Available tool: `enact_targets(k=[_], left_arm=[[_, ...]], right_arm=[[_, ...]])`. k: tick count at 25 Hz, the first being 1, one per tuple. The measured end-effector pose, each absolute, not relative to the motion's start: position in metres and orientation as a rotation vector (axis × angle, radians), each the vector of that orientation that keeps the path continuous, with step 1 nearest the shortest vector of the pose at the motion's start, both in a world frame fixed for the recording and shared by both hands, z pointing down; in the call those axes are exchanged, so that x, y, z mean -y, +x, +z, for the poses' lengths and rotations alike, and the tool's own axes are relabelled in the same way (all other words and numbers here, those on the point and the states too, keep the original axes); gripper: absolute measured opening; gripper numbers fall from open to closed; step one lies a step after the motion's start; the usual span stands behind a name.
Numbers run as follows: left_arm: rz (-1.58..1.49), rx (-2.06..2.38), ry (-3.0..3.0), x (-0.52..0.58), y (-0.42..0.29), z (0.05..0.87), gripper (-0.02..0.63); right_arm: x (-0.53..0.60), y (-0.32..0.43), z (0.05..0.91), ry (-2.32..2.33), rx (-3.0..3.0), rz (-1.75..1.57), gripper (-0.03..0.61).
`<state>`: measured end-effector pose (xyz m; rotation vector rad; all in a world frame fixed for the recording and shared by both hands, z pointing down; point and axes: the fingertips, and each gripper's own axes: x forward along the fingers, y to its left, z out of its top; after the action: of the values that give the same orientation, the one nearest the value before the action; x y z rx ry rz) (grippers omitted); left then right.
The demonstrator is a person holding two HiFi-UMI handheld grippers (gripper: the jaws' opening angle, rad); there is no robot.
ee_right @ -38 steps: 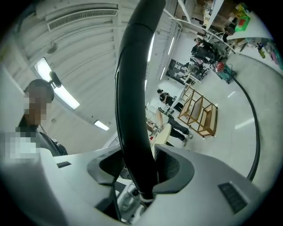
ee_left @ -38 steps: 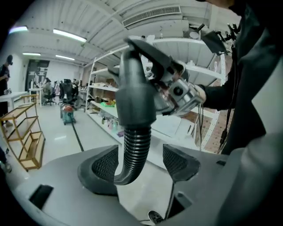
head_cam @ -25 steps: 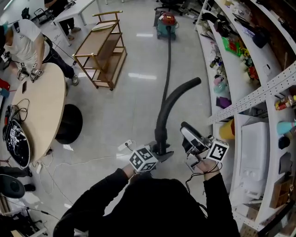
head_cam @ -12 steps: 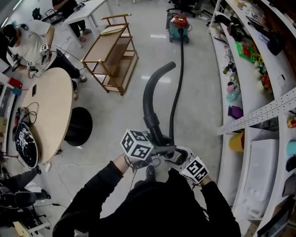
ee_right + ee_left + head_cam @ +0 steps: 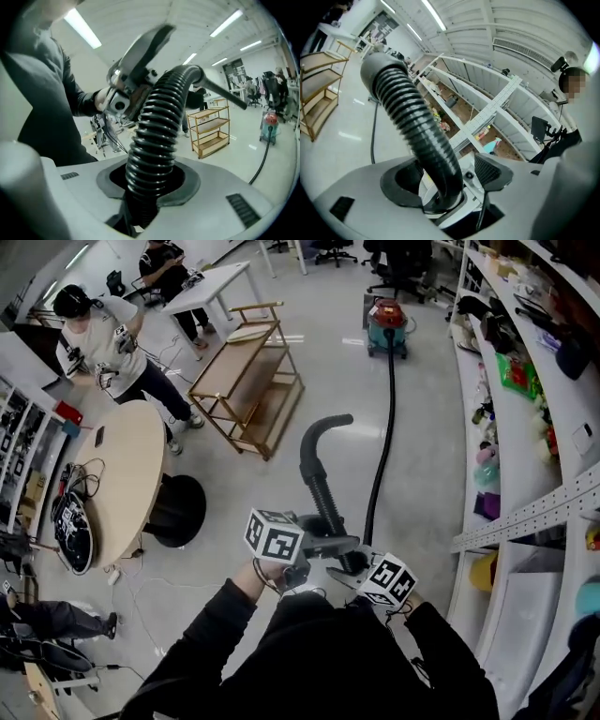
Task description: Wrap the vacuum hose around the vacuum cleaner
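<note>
The person is holding both tongs close together in front of the body, with the vacuum hose [image 5: 322, 488] passing between them. The left tongs [image 5: 447, 180] are opening: the ribbed hose is sitting between the jaws, lying against one pad while a gap is showing at the other. The right tongs [image 5: 150, 180] are closing, and their dark pads are pressing round the ribbed hose, which is rising out of them. Above the tongs the hose is standing up and curving over into a smooth bent end. A thinner black run is trailing from the tongs across the floor [image 5: 281, 474] to the red and teal vacuum cleaner [image 5: 386, 324], which is standing well apart, near the wall shelves [image 5: 525, 427]. A wooden shelf trolley [image 5: 253, 381] and a round worktop [image 5: 117, 474] are standing off to the left.
</note>
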<state>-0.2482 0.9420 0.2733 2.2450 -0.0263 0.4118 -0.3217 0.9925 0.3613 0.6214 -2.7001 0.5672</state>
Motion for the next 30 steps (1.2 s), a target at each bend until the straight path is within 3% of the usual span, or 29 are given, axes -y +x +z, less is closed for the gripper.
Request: enact_targets(k=[5,13,19,20,22,23,28,30], left_arm=[[0.351,0.115,2.198,-0.948,-0.281,0.296,0.330],[0.785,0.173,2.551,-0.953,-0.249,0.395,0.330],[1.006,0.340,2.783,-0.877,-0.227,0.454,0.328],[0.986,0.365,2.825,-0.859,-0.228,0.450,0.317],[0.939,0.373,2.911,-0.828,-0.235,0.436,0.172],[0.924,0.362,2.948,-0.814,-0.241,0.428,0.150],[0.899,0.328,3.088,-0.742,-0.272,0.386,0.141],[0.857,0.335,3.115,-0.715,-0.282,0.368,0.141]], right_arm=[[-0.967,-0.290,0.356,0.638,2.746,0.908,0.140],[-0.861,-0.228,0.326,0.974,2.795,1.482,0.141],[-0.775,-0.197,0.266,1.215,2.943,1.817,0.147],[-0.761,-0.194,0.261,1.258,2.950,1.859,0.150],[-0.734,-0.188,0.256,1.353,2.944,1.928,0.152],[-0.721,-0.184,0.256,1.401,2.938,1.955,0.152],[-0.659,-0.168,0.257,1.571,2.938,2.121,0.152],[-0.644,-0.161,0.260,1.641,2.932,2.188,0.180]])
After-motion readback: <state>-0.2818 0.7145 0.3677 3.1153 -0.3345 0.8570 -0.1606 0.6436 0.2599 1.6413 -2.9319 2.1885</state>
